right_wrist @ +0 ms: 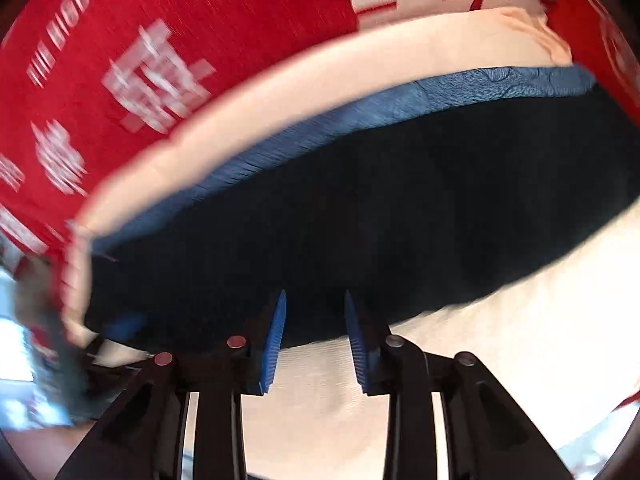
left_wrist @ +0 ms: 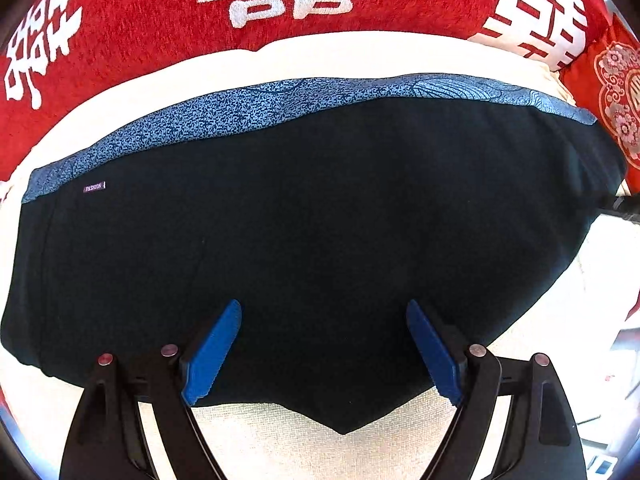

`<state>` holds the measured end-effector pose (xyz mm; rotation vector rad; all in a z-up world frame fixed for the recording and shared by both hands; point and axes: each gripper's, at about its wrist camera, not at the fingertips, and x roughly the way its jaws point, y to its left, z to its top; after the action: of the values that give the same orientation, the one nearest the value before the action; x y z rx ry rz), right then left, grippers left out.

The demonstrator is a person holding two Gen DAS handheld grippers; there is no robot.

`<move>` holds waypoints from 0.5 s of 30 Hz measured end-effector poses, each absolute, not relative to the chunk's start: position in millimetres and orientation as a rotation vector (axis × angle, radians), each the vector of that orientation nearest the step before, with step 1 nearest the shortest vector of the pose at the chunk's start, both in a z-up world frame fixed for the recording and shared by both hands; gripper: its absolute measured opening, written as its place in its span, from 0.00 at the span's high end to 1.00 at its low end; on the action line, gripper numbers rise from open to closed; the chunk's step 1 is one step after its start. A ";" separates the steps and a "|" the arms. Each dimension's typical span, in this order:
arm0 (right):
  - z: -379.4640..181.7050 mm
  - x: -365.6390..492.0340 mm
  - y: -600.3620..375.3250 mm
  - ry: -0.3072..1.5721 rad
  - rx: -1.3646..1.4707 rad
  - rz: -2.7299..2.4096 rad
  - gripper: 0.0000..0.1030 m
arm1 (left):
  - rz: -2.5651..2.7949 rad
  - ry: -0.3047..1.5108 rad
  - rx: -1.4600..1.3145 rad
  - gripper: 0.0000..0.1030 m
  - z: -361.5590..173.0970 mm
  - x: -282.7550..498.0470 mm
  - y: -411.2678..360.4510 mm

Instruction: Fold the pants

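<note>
I see the dark pants (left_wrist: pixel 312 240) lying flat on the cream cover (left_wrist: pixel 280 60), below the red blanket (left_wrist: pixel 140 20). My left hand-held gripper (left_wrist: pixel 324 308) hovers over the pants, spread wide and empty. My right hand-held gripper (right_wrist: pixel 315 296) sits at their near edge, narrowly parted, gripping nothing.

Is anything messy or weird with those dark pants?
Nothing looks spilled or torn. The dark pants lie fairly flat on the cream cloth, with the blue patterned band along the far edge. The near edge dips to a point instead of running straight. The right wrist view is blurred.
</note>
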<state>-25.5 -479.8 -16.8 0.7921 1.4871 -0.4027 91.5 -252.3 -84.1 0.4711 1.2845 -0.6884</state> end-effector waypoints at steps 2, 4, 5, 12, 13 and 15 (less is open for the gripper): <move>-13.8 -44.5 -486.6 1.456 0.818 -0.398 0.85 | -0.679 1.294 0.475 0.16 -81.7 92.1 -252.2; -10.8 -65.0 -498.9 1.527 0.844 -0.523 0.89 | -0.663 1.309 0.486 0.16 -78.5 96.1 -255.6; -7.9 -73.7 -506.7 1.513 0.889 -0.564 0.84 | -0.657 1.317 0.483 0.16 -75.3 97.7 -257.2; 1.7 -6.3 -542.8 1.349 0.907 -0.424 0.84 | -0.649 1.256 0.385 0.16 -47.8 132.9 -310.5; -6.6 18.2 -543.2 1.349 0.892 -0.369 0.84 | -0.636 1.244 0.387 0.16 -49.3 138.4 -322.7; -23.5 47.6 -540.6 1.368 0.867 -0.299 0.83 | -0.603 1.228 0.374 0.16 -55.9 148.6 -342.0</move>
<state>47.6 -540.6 -23.5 0.8670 1.3680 -0.2988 148.6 -342.0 -55.9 0.3740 1.2276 -0.6029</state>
